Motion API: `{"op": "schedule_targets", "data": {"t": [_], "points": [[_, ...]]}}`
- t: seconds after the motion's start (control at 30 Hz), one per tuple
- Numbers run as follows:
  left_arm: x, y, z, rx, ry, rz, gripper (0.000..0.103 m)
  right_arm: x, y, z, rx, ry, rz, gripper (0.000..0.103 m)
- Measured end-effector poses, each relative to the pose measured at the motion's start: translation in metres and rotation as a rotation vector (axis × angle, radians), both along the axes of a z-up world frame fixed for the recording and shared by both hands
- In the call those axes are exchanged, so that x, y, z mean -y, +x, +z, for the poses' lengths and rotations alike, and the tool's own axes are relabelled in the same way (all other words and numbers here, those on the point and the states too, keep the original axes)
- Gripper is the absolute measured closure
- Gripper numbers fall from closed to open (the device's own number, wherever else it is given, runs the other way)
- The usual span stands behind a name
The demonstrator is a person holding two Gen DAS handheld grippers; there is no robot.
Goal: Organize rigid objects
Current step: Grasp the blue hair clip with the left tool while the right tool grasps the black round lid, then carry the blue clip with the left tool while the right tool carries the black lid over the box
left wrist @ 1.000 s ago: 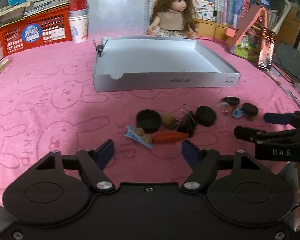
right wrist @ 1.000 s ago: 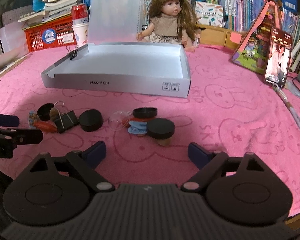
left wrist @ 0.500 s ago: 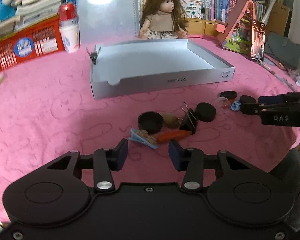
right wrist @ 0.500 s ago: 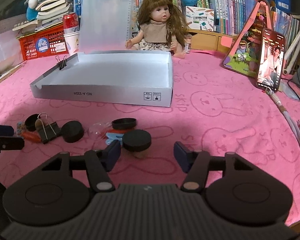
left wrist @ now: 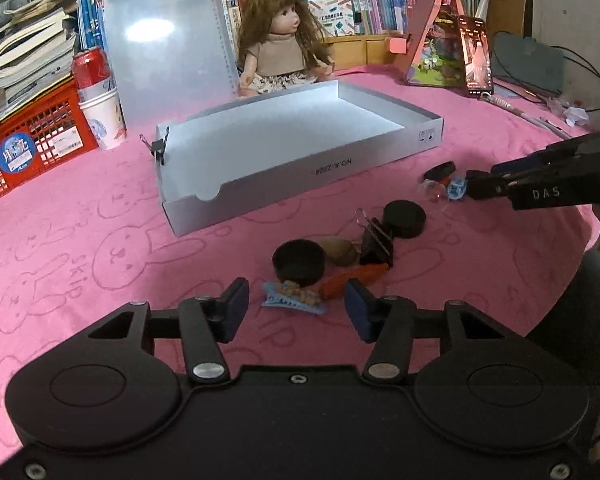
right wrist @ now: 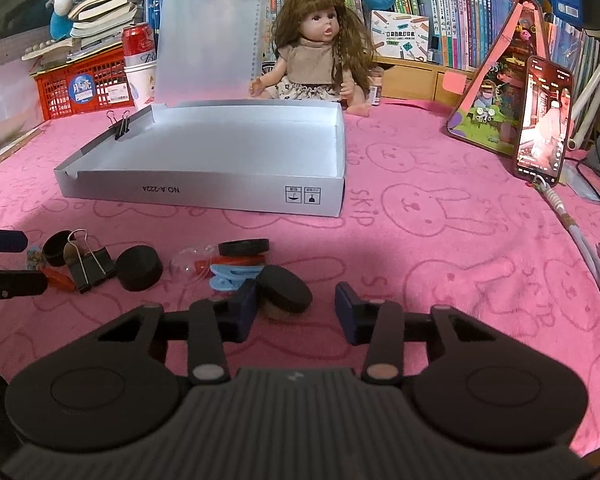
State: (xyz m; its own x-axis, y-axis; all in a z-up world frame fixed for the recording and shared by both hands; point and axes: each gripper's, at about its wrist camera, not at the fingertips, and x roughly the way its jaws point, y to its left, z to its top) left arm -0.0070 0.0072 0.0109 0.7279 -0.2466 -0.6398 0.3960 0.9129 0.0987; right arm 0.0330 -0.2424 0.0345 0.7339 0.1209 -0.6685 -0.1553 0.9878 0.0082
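Pink bunny-print cloth covers your table [right wrist: 440, 216], and the small stiff pieces lie in a loose row in front of the shallow grey box [right wrist: 204, 196], which sits empty apart from the clip on its left wall. Working from the left, your left tongs [left wrist: 296, 308] have just been widening and stand apart with nothing pressed between the pads; just ahead of them lies the blue hair clip [left wrist: 292, 302], thin and light, its long axis running left to right, so take it across its narrow width. Beside it the orange stick [left wrist: 354, 280] slants up to the right, probably light and easy to roll. The black binder clip [right wrist: 90, 266] is hard steel; hold the body, not the springy wire loops. The black round caps [right wrist: 140, 268] look smooth and could slip, so pinch across the rim. Further right, your right tongs [right wrist: 296, 312] have just been narrowing, but they are not clamped yet: the black lid [right wrist: 286, 288] sits tilted against the left pad, the right pad clear of it.
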Motion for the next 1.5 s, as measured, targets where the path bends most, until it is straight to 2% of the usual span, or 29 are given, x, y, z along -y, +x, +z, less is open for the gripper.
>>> {"op": "schedule_targets", "data": {"t": [0.1,0.23,0.4,0.43,0.5,0.53,0.87,1.03,1.07,1.1,1.23,1.4,1.5], "points": [[-0.004,-0.001,-0.001,0.003,0.005,-0.005,0.052,-0.002,0.001,0.0,0.004,-0.01,0.002,0.058],[-0.003,-0.001,-0.004,0.019,0.049,-0.008,0.052,-0.003,0.003,0.001,0.005,-0.016,0.001,0.06],[0.0,0.001,-0.006,0.035,0.047,-0.026,0.052,-0.003,0.004,0.0,-0.003,-0.01,-0.01,0.062],[0.0,0.002,-0.007,0.033,0.042,-0.024,0.052,-0.003,0.005,0.0,-0.003,-0.01,-0.017,0.064],[-0.001,0.005,-0.006,0.013,0.016,-0.02,0.063,-0.002,0.005,0.0,-0.004,-0.012,-0.034,0.075],[-0.002,0.007,-0.005,0.001,-0.002,-0.02,0.072,-0.002,0.005,0.001,-0.004,-0.009,-0.04,0.075],[-0.012,0.006,0.002,0.013,-0.018,0.058,0.072,0.005,0.002,0.006,0.002,0.029,-0.045,0.075],[-0.019,0.008,0.003,0.012,-0.034,0.105,0.072,0.001,-0.006,0.008,0.012,0.041,0.022,0.067],[-0.019,0.008,0.002,0.011,-0.031,0.108,0.072,-0.001,-0.008,0.009,0.015,0.034,0.037,0.058],[-0.019,0.008,0.002,0.011,-0.027,0.111,0.072,-0.002,-0.01,0.009,0.017,0.034,0.052,0.053],[-0.018,0.008,0.0,0.011,-0.022,0.122,0.072,-0.002,-0.014,0.012,0.016,0.067,0.079,0.051],[-0.017,0.006,-0.001,0.026,-0.009,0.128,0.07,0.015,-0.006,0.014,0.01,0.155,0.007,0.049],[-0.018,0.004,0.0,0.034,-0.009,0.13,0.065,0.02,-0.005,0.014,0.025,0.11,-0.027,0.049]]}}
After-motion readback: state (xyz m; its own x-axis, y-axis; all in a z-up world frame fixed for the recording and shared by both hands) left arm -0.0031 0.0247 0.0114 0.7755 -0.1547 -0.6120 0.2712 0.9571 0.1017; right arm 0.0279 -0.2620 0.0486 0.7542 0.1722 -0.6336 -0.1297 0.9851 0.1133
